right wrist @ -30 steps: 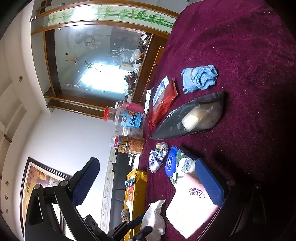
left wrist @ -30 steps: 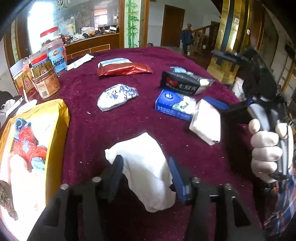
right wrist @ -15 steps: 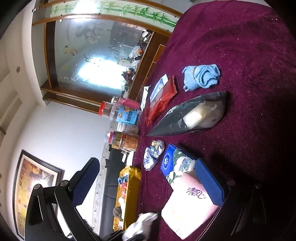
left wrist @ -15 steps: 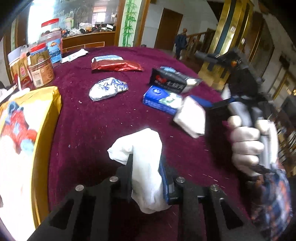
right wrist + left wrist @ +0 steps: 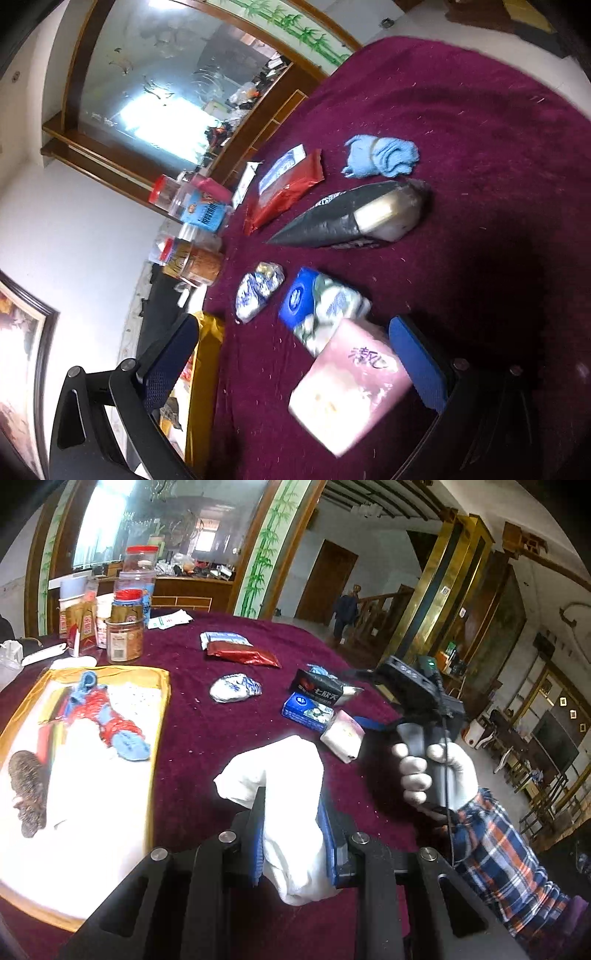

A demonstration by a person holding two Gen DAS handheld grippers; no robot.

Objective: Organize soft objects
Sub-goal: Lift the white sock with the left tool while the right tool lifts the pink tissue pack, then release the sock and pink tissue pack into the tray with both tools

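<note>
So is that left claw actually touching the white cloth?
Touching. In the left wrist view the left claw has both pads pressed against the white cloth, pinching it.

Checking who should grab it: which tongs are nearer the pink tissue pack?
Right. The right tongs straddle the pink tissue pack; the left tongs clamp a white cloth short of it.

This is a big room of a home. Ahead of the tongs stands a table with dark red cloth (image 5: 229, 738); behind it a wooden sideboard (image 5: 184, 590), a large mirror (image 5: 177, 85), wooden door (image 5: 325, 583) and staircase (image 5: 373, 616).
</note>
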